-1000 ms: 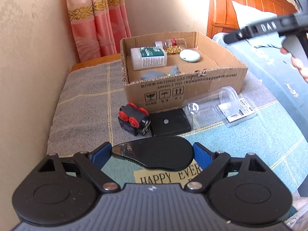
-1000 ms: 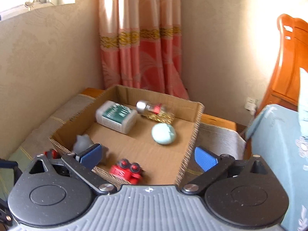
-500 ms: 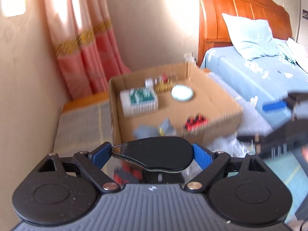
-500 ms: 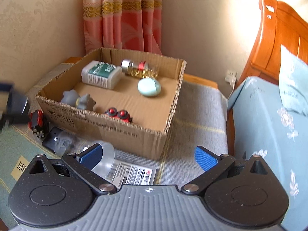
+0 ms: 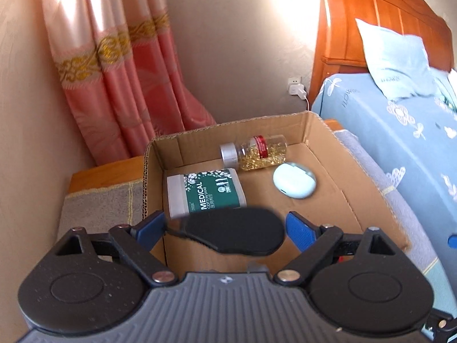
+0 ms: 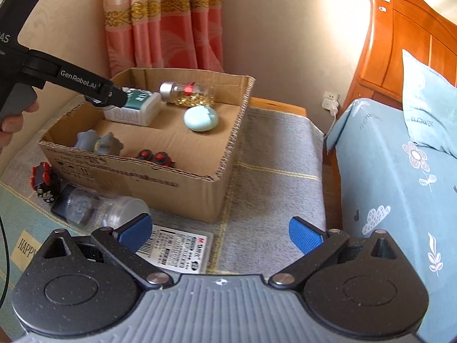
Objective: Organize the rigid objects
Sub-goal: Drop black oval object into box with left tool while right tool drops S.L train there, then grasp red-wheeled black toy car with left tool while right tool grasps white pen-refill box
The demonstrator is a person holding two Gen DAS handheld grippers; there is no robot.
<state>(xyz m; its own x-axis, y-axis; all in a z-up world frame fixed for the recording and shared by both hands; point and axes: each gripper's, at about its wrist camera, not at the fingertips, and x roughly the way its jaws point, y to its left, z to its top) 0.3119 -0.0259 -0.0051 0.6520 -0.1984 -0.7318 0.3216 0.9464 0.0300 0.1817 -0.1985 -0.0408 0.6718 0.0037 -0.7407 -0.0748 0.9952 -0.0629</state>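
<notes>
Holding a black oval case [image 5: 234, 233], the left gripper [image 5: 225, 228] hovers over the cardboard box [image 5: 368, 200] — right gripper [image 6: 220, 231] wide, empty.

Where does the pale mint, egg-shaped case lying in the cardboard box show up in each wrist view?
Left wrist: the pale mint egg-shaped case lies right of centre on the floor of the cardboard box, near its right wall.
Right wrist: the case is left of centre in the upper half.
Shared landmark: the clear bottle of gold bits with a silver cap lies just behind it in both.
</notes>
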